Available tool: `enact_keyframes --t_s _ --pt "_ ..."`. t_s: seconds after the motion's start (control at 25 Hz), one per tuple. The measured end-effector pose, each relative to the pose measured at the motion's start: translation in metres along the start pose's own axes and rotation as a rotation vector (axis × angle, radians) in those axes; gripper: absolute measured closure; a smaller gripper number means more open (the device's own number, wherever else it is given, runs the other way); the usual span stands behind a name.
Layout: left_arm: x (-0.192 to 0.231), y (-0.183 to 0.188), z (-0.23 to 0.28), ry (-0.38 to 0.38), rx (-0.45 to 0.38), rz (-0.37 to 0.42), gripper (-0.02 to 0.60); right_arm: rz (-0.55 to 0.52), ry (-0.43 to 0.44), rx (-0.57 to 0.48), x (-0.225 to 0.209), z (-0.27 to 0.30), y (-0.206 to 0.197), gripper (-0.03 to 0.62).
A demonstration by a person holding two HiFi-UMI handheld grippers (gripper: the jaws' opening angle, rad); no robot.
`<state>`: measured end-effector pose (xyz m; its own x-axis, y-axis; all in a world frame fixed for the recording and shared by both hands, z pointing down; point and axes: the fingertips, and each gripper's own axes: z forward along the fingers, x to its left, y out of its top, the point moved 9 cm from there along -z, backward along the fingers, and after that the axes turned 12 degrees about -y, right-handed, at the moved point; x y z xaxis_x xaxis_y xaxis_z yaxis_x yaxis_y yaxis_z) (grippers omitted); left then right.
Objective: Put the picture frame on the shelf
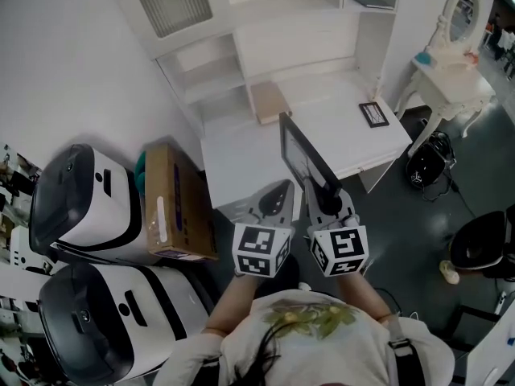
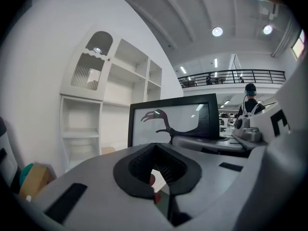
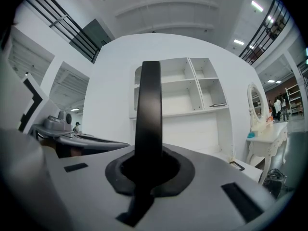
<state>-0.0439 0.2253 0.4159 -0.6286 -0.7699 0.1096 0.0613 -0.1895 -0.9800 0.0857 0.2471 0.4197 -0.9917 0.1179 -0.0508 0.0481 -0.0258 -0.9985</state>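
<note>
The right gripper (image 1: 326, 195) has its jaws clenched on the picture frame (image 1: 302, 155). In the right gripper view the frame's black edge (image 3: 148, 109) rises straight up out of the dark gap between the jaws (image 3: 149, 170). The frame stands upright on its edge over the near part of the white worktop (image 1: 338, 131), with its thin side toward the person. Whether it touches the worktop is not clear.

The left gripper (image 1: 273, 199) is just beside the right one, near the worktop's near edge. Its jaws (image 2: 156, 170) are drawn together with nothing between them. From the left gripper view the frame's face (image 2: 173, 121) shows a dark bird shape on a pale ground.

A white shelf unit (image 1: 265, 22) stands along the back edge of the worktop, with open compartments. A tan board (image 1: 269, 101) lies at the back left corner of the worktop and a small dark frame (image 1: 373, 113) near its right edge. A cardboard box (image 1: 177, 203) sits on the floor off the left edge.
</note>
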Motion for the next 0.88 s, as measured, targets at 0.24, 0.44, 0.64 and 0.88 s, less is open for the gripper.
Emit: enact_keyframes --t_s 0.24,0.44,0.64,0.88 --pt "0.055 0.032 0.034 -0.007 -0.038 0.029 0.554 -0.024 -0.008 -0.052 -0.003 0.067 0.025 0.559" --pt "0.102 0.045 0.058 -0.021 -0.038 0.046 0.554 -0.025 -0.019 -0.074 0.000 0.120 0.035 0.559" --pt "0.146 0.056 0.080 -0.040 -0.028 0.048 0.554 -0.025 -0.038 -0.073 0.000 0.171 0.045 0.559" --pt "0.189 0.070 0.094 -0.042 -0.036 0.053 0.554 -0.005 -0.083 -0.105 0.001 0.213 0.063 0.559"
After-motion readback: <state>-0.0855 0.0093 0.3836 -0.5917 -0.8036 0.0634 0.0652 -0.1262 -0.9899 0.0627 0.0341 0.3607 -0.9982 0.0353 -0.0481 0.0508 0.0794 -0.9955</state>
